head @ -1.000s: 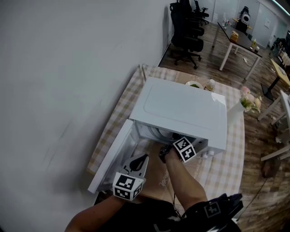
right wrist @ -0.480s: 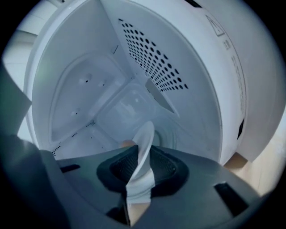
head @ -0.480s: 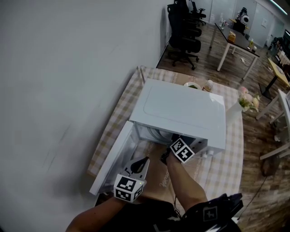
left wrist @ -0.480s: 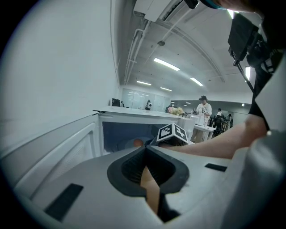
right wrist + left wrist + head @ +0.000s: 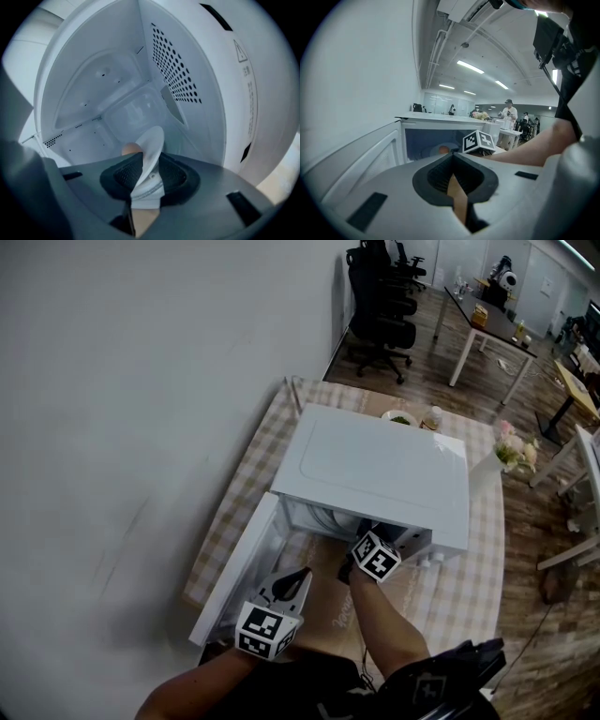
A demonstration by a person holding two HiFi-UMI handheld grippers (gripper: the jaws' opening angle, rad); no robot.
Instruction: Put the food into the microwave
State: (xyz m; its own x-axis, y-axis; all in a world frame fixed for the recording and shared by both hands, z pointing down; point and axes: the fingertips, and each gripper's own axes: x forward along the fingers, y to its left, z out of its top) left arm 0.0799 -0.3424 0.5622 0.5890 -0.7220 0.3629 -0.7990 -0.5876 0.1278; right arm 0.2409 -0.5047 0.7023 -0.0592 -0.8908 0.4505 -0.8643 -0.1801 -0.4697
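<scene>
Food (image 5: 127, 149), one small round orange-brown piece, rides on a white plate (image 5: 152, 143), and that plate is well inside the microwave (image 5: 375, 470), whose door (image 5: 234, 568) is swung wide to the left. In there with it is the right gripper (image 5: 149, 161). Its jaws have just been opening, and the plate's rim stands between them, with the pads apparently no longer pinching it.

How will it handle? The plate looks stiff, glazed and slick, so I'd call it breakable and easy to lose. A round morsel like that could roll if the plate tips. The near rim is the place to take it, kept level.

On pose, the right forearm (image 5: 380, 620) reaches straight into the opening, with the gripper angled a little downward and rolled over to one side. The left gripper (image 5: 300, 576) hangs back outside, low in front of the open door above the checked surface (image 5: 487, 521). Its jaws are together with nothing in them.
</scene>
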